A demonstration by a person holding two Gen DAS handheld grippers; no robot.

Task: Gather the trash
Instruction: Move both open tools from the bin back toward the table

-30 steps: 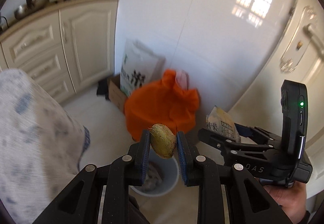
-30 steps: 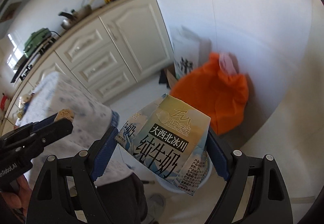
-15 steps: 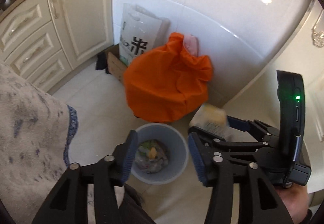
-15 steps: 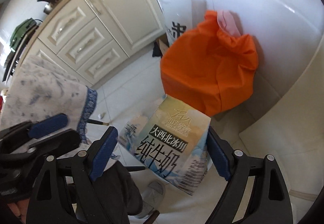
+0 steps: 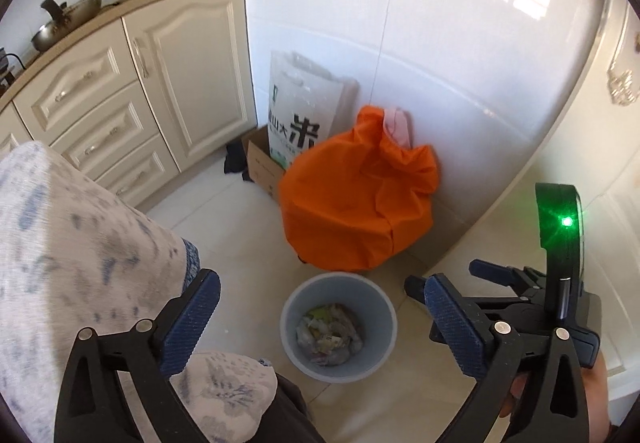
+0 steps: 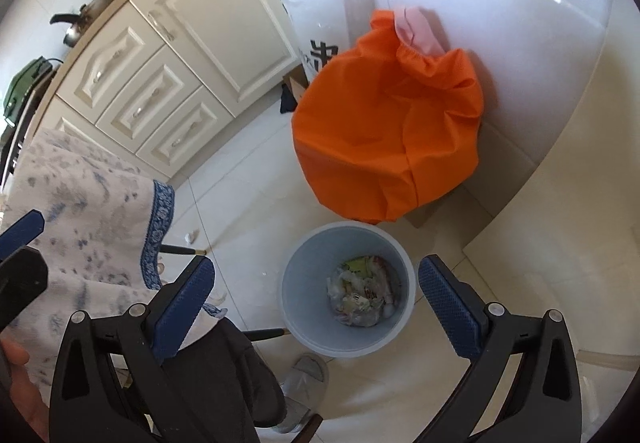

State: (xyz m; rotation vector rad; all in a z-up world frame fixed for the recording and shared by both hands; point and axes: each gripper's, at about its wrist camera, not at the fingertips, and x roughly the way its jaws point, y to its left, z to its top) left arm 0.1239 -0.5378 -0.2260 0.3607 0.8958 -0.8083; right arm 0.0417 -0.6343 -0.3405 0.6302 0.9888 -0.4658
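A pale blue trash bin (image 5: pixel 292 307) stands on the tiled floor below both grippers; it also shows in the right wrist view (image 6: pixel 296 283). Crumpled trash (image 5: pixel 330 335) lies at its bottom, and shows in the right wrist view (image 6: pixel 364 295) too. My left gripper (image 5: pixel 320 317) is open wide and empty above the bin. My right gripper (image 6: pixel 316 301) is open wide and empty above the bin; it also appears at the right of the left wrist view (image 5: pixel 456 283).
A big orange bag (image 5: pixel 356 211) sits behind the bin by the white tiled wall. A white rice sack (image 5: pixel 300 111) and a cardboard box (image 5: pixel 260 163) stand beside cream cabinets (image 5: pixel 140 91). A table with a blue-patterned cloth (image 5: pixel 80 251) is at the left.
The left gripper opened and let go of the brownish scrap into the bin. The right gripper then opened and the milk carton left it. Both are now empty.
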